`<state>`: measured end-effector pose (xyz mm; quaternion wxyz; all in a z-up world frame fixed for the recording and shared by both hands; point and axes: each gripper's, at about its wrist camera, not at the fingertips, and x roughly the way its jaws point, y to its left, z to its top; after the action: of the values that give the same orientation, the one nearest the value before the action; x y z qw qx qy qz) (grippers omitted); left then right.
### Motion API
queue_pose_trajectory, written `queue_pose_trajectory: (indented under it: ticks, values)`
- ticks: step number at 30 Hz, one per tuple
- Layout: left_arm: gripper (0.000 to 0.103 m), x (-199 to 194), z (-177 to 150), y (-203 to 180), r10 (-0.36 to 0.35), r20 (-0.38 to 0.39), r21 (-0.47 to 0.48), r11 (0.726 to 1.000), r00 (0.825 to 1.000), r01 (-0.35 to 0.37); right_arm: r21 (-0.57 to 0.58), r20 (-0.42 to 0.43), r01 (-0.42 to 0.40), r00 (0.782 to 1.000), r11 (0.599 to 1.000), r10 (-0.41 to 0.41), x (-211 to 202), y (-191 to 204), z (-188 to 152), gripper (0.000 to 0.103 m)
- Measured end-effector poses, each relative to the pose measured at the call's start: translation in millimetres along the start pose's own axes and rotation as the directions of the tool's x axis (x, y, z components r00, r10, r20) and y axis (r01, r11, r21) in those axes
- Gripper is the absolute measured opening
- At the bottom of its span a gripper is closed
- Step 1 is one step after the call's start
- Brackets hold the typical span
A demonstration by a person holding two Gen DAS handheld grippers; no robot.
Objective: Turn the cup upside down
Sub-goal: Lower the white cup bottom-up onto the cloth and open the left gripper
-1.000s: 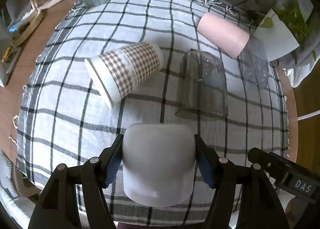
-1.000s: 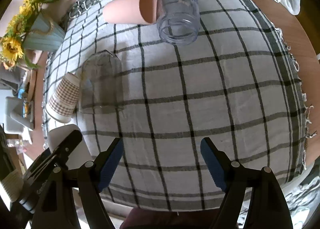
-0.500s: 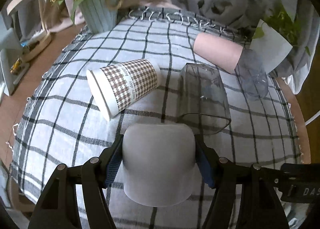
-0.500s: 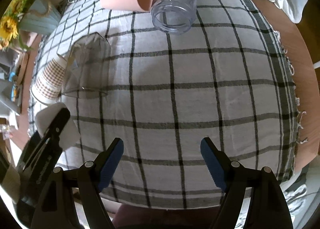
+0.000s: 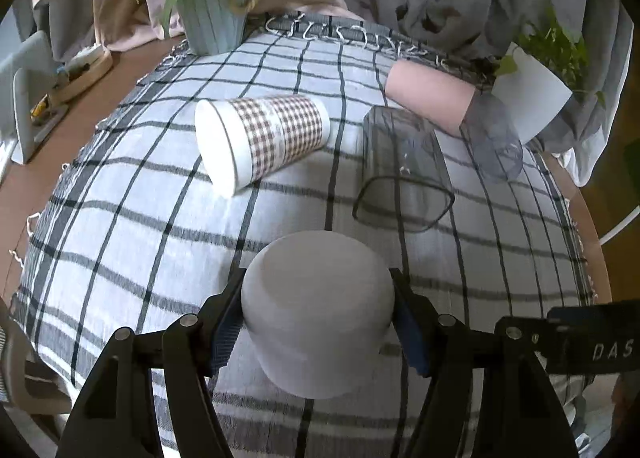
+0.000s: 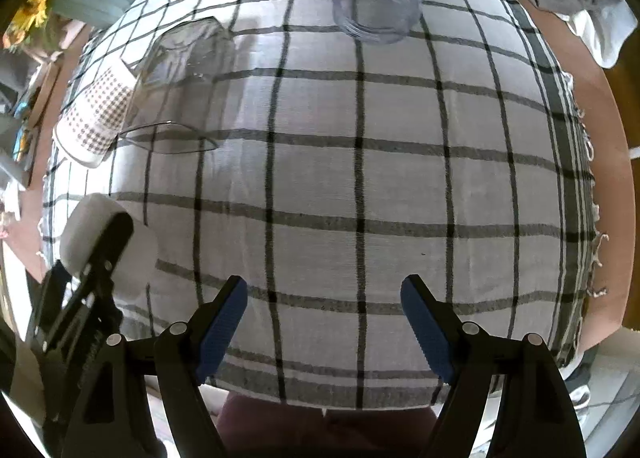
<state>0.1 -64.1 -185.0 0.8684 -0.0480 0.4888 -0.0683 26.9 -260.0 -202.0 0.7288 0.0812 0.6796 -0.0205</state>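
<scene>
The left gripper [image 5: 318,318] clamps the white cup [image 5: 318,306] between its blue pads, closed base tipped up and away over the checked tablecloth [image 5: 132,242], mouth downward toward the camera, while the right gripper [image 6: 324,322] hangs wide open and empty nearby

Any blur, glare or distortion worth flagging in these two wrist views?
Left wrist: strong fisheye bowing of the checked cloth; white cup in the left claw is soft and featureless, the near cloth smeared. Right wrist: same barrel bend, right claw sharp, clear glass shows small highlights.
</scene>
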Motion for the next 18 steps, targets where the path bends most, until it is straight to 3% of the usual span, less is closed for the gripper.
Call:
queue_pose_trajectory:
  ticks: [14, 18]
  values:
    - [0.067, 4.7, -3.4, -6.5, 0.009, -0.12, 0.044, 0.999, 0.993, -0.004, 0.011, -0.008, -0.002, 1.0, 1.0, 0.002, 2.2, -5.6, -11.8, 0.079]
    - [0.079, -5.4, 1.2, -10.3, 0.001, -0.127, 0.067, 0.998, 0.992, 0.007, 0.024, 0.006, -0.001, 1.0, 1.0, 0.001, -3.1, -7.8, -12.7, 0.085]
